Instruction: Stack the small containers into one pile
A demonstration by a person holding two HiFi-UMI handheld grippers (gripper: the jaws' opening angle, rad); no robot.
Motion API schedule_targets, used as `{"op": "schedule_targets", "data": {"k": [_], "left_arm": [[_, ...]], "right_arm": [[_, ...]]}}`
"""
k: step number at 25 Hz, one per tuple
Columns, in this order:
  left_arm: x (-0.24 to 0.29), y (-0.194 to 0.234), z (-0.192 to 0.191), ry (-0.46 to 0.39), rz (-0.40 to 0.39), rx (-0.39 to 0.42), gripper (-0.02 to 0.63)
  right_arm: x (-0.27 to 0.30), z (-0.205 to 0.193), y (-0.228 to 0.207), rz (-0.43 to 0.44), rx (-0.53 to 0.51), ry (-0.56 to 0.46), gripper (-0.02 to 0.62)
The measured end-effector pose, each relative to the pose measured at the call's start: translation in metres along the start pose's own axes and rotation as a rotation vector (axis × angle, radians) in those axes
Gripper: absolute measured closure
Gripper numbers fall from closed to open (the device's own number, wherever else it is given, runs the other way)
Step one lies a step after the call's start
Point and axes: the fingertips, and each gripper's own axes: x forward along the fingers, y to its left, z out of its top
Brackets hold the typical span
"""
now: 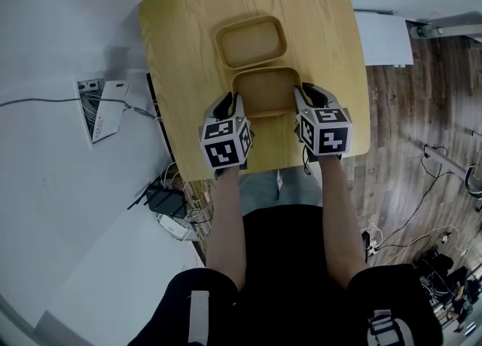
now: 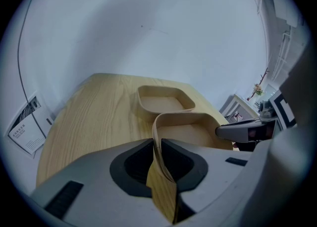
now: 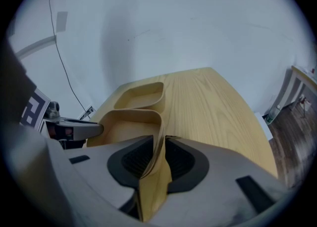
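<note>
Two shallow wooden containers lie on a round wooden table (image 1: 181, 50). The far container (image 1: 252, 41) (image 2: 166, 103) (image 3: 141, 97) is untouched. The near container (image 1: 265, 92) (image 2: 190, 129) (image 3: 129, 127) lies just in front of it, between both grippers. My left gripper (image 1: 230, 99) (image 2: 157, 144) has the container's thin left wall between its jaws, which look slightly parted from it. My right gripper (image 1: 305, 94) (image 3: 161, 142) is shut on the right wall. I cannot tell whether the near container rests on the table or hangs just above it.
The table's front edge is right under the grippers. To the left, on the white floor, are a paper sheet (image 1: 105, 111) and cables (image 1: 173, 201). A white unit (image 1: 384, 39) stands to the right, beside wooden flooring.
</note>
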Motion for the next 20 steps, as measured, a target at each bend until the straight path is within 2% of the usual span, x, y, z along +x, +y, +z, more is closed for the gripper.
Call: {"op": "schedule_targets", "data": {"k": [8, 20], "left_arm": [[-0.002, -0.002, -0.001, -0.006, -0.009, -0.019, 0.549], [-0.03, -0.012, 0.014, -0.085, 0.019, -0.016, 0.551]], "right_arm": [[0.001, -0.005, 0.0, 0.013, 0.03, 0.027, 0.532], [-0.023, 0.014, 0.007, 0.041, -0.007, -0.044, 0.537]]}}
